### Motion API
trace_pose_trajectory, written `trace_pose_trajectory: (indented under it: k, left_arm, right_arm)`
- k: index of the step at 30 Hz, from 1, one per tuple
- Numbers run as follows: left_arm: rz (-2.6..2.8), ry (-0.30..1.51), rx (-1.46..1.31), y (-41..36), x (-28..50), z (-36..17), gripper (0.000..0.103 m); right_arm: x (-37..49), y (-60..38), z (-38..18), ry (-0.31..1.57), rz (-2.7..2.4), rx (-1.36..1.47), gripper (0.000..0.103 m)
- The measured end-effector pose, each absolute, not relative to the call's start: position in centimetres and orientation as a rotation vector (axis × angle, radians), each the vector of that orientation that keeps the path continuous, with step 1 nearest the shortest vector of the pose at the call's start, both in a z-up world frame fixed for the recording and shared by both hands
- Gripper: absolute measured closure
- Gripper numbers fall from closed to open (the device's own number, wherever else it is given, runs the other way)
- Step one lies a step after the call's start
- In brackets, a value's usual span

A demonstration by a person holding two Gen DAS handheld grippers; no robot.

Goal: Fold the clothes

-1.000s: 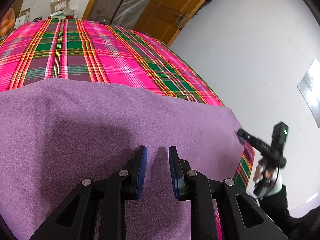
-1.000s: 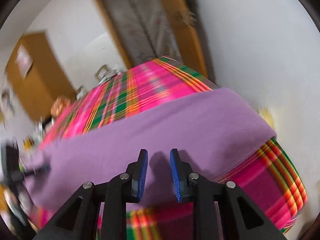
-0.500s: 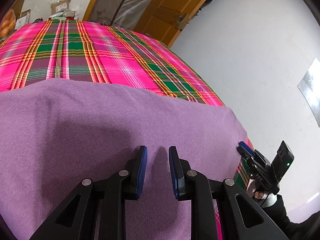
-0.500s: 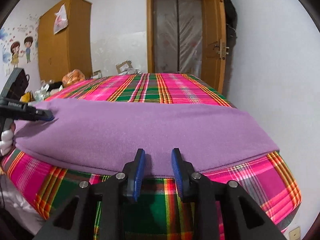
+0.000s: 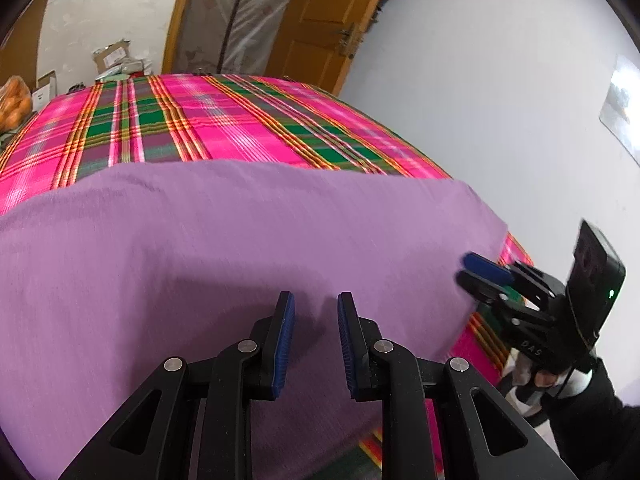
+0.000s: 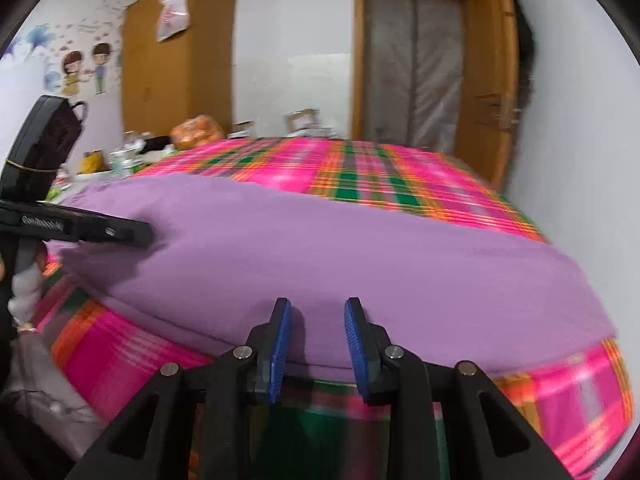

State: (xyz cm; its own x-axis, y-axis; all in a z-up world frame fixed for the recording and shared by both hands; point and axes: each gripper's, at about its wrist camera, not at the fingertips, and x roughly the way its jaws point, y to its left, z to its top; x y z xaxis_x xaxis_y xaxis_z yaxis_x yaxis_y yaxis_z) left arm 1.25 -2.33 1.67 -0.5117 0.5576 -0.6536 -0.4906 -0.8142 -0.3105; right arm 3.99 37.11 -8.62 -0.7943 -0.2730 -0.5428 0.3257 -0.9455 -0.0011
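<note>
On the bed: purple garment (image 5: 248, 240) spread flat across the near end of the plaid sheet (image 5: 208, 120).
Left gripper (image 5: 316, 340): jaws apart, empty.
Right gripper (image 6: 318, 344): parted, nothing pinched.
Progress: looks partly folded; more folds probably left.

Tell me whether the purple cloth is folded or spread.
Spread: the purple cloth lies flat and wide across the bed. Layers underneath cannot be told.

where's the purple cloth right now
The purple cloth lies spread across the near end of the plaid bed cover, filling the lower half of both wrist views. The left gripper and right gripper sit at its near edge.
</note>
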Motion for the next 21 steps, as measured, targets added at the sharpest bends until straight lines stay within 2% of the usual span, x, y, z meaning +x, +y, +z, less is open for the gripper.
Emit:
trace_pose_trajectory:
  k: [6, 13, 16, 21]
  left_arm:
    - [2.273, -0.065, -1.017, -2.0, 2.4, 1.5, 0.08]
    - [2.254, -0.045, -0.998, -1.8, 3.0, 1.4, 0.08]
    - [2.258, -0.035, -0.991, -1.7, 3.1, 1.5, 0.08]
    - [2.312, -0.078, -0.98, -2.6, 2.6, 2.0, 0.08]
  right_arm:
    - [5.1, 35.5, -8.9, 0.189, -2.627, 0.766, 0.074]
    - [6.2, 39.3, -8.2, 0.035, -2.734, 0.833, 0.076]
    - [5.9, 40.2, -7.5, -0.126, -2.766, 0.82, 0.076]
    - [4.8, 37.6, -7.1, -0.046, -2.757, 0.812, 0.076]
